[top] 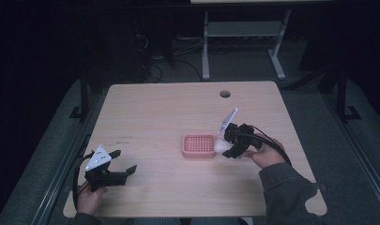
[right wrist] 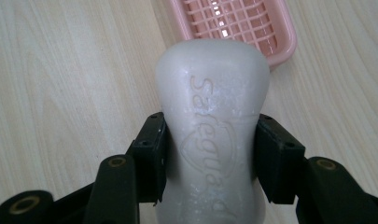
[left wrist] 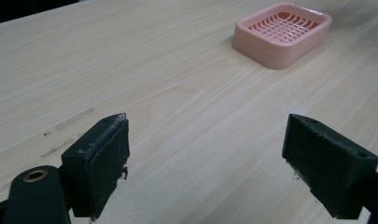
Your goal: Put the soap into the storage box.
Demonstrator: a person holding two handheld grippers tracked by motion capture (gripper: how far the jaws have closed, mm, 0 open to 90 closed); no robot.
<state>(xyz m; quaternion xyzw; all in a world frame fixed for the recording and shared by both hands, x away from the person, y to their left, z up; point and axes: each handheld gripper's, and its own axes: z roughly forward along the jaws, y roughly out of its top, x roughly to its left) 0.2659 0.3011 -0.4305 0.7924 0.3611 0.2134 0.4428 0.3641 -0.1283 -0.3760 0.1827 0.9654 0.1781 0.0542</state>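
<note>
A white bar of soap (right wrist: 213, 121) with raised lettering sits squeezed between the two black jaws of my right gripper (right wrist: 210, 154), which is shut on it. In the high view the soap (top: 221, 145) hangs just right of the pink slotted soap dish (top: 199, 146), held by the right gripper (top: 231, 144). The dish (right wrist: 238, 23) lies just beyond the soap's far end. Near the table's front left, my left gripper (top: 123, 161) stands open with nothing between its fingers. Its own view shows the wide gap of the left gripper (left wrist: 205, 154) over bare wood, the dish (left wrist: 282, 32) farther off.
The light wooden table (top: 159, 112) has a round cable hole (top: 224, 93) near its far edge. Behind it stand a white desk frame (top: 244, 42) and loose cables on the dark floor.
</note>
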